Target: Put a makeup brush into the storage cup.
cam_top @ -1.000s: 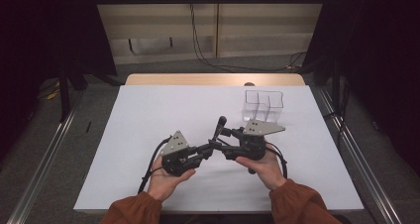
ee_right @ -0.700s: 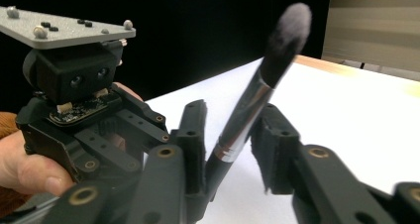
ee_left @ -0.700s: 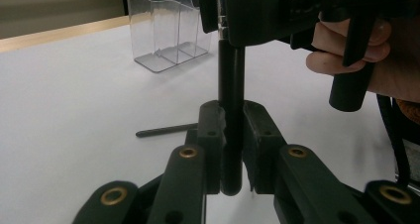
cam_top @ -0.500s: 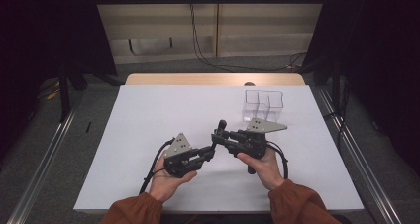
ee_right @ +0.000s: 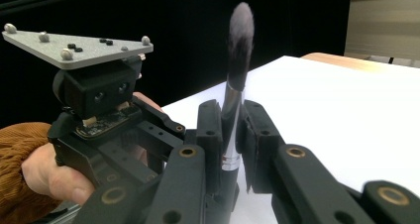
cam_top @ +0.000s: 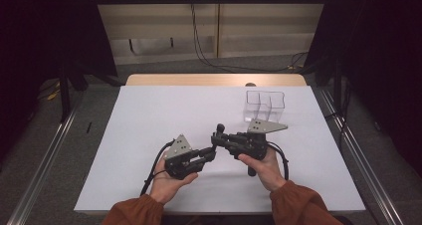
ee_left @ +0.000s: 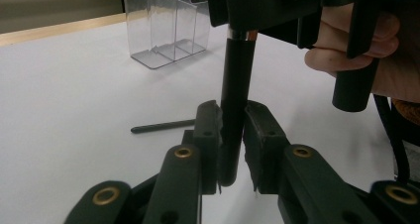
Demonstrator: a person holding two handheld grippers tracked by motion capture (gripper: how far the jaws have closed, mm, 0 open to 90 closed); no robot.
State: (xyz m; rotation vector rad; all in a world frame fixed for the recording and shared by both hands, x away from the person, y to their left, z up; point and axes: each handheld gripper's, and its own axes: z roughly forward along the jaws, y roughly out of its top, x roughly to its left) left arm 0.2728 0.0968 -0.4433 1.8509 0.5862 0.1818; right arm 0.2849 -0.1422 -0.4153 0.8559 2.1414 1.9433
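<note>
Both hand-held grippers, left (cam_top: 211,153) and right (cam_top: 217,138), gripped one makeup brush (ee_right: 236,60); handover midway, clear organiser (cam_top: 264,104) unfilled, pencil (ee_left: 162,126) on bench

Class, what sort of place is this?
Probably a lab recording station: a white-covered table, black curtains at both sides, and hand-held grippers gripping one makeup brush.

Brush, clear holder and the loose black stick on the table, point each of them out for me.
brush (ee_right: 241,26), right gripper view, on its dark bristle tip
holder (ee_left: 166,26), left gripper view, on its clear front wall
stick (ee_left: 163,126), left gripper view, mid-length as it lies flat
</note>
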